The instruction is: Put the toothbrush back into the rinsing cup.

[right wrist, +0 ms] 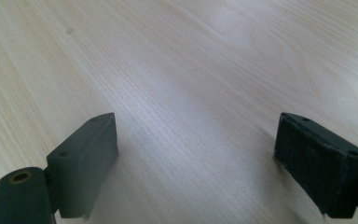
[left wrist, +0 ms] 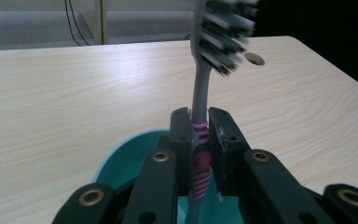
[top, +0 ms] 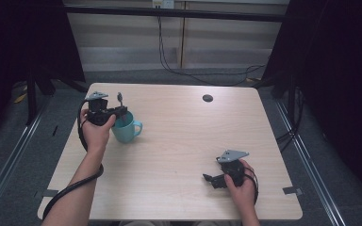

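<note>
1. a pale wood table seen from above; a person's forearms come in from 6 o'clock, each hand holding a black gripper.
2. at about 9 o'clock on the table, the left gripper is clamped tight on a grey toothbrush, gripping the pink-ribbed part of the handle.
3. the brush stands nearly upright, bristles at 12 o'clock, its lower end inside a teal mug just below the gripper.
4. in the left gripper view, the handle sits squeezed between the two jaws, with the mug rim beneath and the blurred bristle head above.
5. at about 5 o'clock on the table, the right gripper rests low near the front edge, well apart from the mug.
6. in the right gripper view, its jaws stand wide apart over bare wood, holding nothing.
7. judged progress: the brush is in the mug but not let go; it looks as if releasing it and drawing the hand clear are left.
</note>
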`<state>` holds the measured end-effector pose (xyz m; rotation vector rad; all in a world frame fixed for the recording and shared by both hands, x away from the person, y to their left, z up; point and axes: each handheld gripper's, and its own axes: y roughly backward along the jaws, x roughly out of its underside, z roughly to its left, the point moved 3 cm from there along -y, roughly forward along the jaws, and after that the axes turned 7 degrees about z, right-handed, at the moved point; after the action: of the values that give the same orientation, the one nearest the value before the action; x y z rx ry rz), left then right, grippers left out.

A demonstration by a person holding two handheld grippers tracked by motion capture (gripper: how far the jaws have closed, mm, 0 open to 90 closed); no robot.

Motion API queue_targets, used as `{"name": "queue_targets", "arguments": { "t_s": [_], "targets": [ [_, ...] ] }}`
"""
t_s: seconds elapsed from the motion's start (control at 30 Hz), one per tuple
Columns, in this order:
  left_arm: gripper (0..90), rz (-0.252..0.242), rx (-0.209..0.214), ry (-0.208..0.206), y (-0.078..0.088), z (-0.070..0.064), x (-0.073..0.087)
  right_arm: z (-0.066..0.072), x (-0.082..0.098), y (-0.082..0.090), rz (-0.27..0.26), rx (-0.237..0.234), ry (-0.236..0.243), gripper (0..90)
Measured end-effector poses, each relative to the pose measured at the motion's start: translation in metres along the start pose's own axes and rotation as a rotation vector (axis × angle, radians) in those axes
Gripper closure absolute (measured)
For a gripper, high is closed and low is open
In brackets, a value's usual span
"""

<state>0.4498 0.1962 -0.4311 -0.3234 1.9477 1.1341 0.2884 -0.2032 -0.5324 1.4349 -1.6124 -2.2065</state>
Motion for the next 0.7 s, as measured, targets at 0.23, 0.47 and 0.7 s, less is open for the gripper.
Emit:
{"name": "queue_targets", "arguments": {
  "t_s": [0.23, 0.47, 0.7],
  "targets": [
    [80.5, 0.004, -0.006, 0.000, -0.0005, 0.0015, 0.0013, 0.0000, 0.0000, 0.0000, 0.000, 0.000, 0.000, 12.8],
    [80.5, 0.010, -0.012, -0.001, 0.0002, 0.0032, 0.0023, 0.0000, 0.0000, 0.0000, 0.000, -0.001, 0.000, 12.8],
    [80.4, 0.018, -0.021, 0.004, -0.0008, 0.0051, 0.0042, 0.0001, 0.0000, 0.0000, 0.000, -0.001, 0.001, 12.8]
  ]
}}
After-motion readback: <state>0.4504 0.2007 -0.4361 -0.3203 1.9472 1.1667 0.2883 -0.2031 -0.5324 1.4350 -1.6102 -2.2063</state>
